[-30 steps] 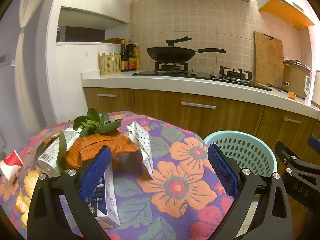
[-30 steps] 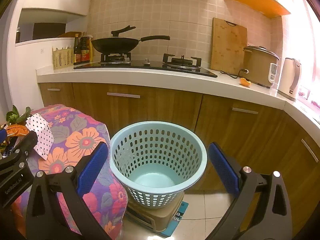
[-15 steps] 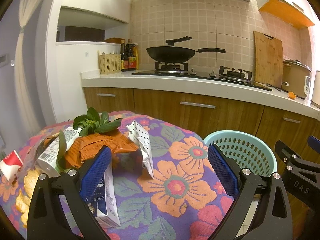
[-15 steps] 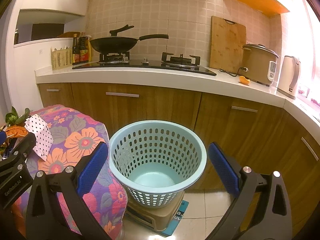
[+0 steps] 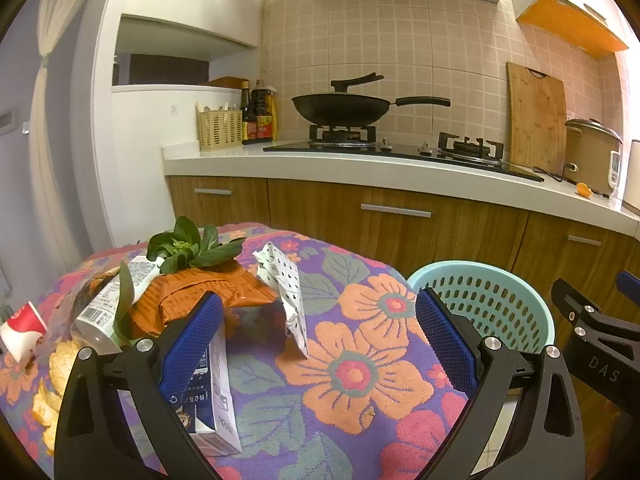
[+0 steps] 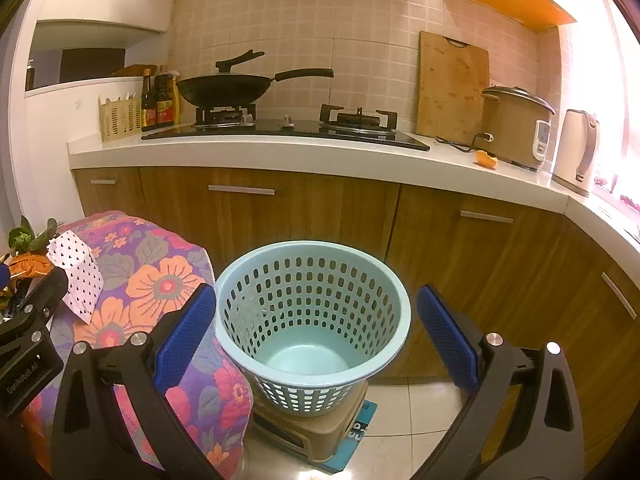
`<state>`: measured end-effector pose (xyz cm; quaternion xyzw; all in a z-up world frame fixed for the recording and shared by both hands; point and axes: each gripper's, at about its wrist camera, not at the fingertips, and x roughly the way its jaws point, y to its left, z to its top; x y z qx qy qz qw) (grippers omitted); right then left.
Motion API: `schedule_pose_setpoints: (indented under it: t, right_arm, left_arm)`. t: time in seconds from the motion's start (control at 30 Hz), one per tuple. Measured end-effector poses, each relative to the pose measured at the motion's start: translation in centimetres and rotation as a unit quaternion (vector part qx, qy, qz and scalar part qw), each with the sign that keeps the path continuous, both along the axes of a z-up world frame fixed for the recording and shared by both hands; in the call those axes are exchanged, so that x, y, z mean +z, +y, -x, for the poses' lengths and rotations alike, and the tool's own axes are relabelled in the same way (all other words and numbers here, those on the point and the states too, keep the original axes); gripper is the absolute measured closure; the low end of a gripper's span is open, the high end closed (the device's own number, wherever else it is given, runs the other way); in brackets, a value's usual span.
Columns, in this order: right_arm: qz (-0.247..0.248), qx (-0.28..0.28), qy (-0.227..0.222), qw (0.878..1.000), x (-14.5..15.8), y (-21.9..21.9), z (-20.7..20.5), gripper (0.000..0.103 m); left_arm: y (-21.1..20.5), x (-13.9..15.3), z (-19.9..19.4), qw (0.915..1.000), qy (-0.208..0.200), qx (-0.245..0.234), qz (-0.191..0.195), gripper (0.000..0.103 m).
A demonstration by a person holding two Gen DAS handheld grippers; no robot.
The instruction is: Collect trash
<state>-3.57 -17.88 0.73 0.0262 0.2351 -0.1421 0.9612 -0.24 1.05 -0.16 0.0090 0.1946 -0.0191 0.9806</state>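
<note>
Trash lies on a flowered tablecloth (image 5: 360,376): a white dotted paper wrapper (image 5: 286,284), an orange bag (image 5: 208,292), green leaves (image 5: 188,246), a white bottle (image 5: 112,304), a blue-and-white carton (image 5: 214,400), a red-and-white cup (image 5: 22,330) and yellow peels (image 5: 48,392). My left gripper (image 5: 318,344) is open and empty above the cloth, the carton by its left finger. A light blue perforated basket (image 6: 314,320) stands empty on a low stool. My right gripper (image 6: 316,344) is open and empty in front of the basket. The wrapper also shows in the right wrist view (image 6: 78,276).
A kitchen counter (image 6: 320,156) with wooden cabinets runs behind, holding a wok (image 6: 228,90), gas hob, bottles, cutting board (image 6: 452,88), rice cooker (image 6: 514,128) and kettle. The basket sits on a beige stool (image 6: 312,432) on a tiled floor, right beside the table.
Almost nothing has moved. The right wrist view has shifted very slightly; both grippers stay open and empty.
</note>
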Motion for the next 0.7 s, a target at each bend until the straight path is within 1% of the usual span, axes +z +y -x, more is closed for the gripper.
schedule_pose_setpoints:
  t: [0.7]
  right_arm:
    - [-0.002,-0.002,0.002,1.0,0.0,0.12,-0.11,0.008]
  left_arm:
    - [-0.14,-0.03,-0.01,1.0,-0.002,0.0,-0.001,0.009]
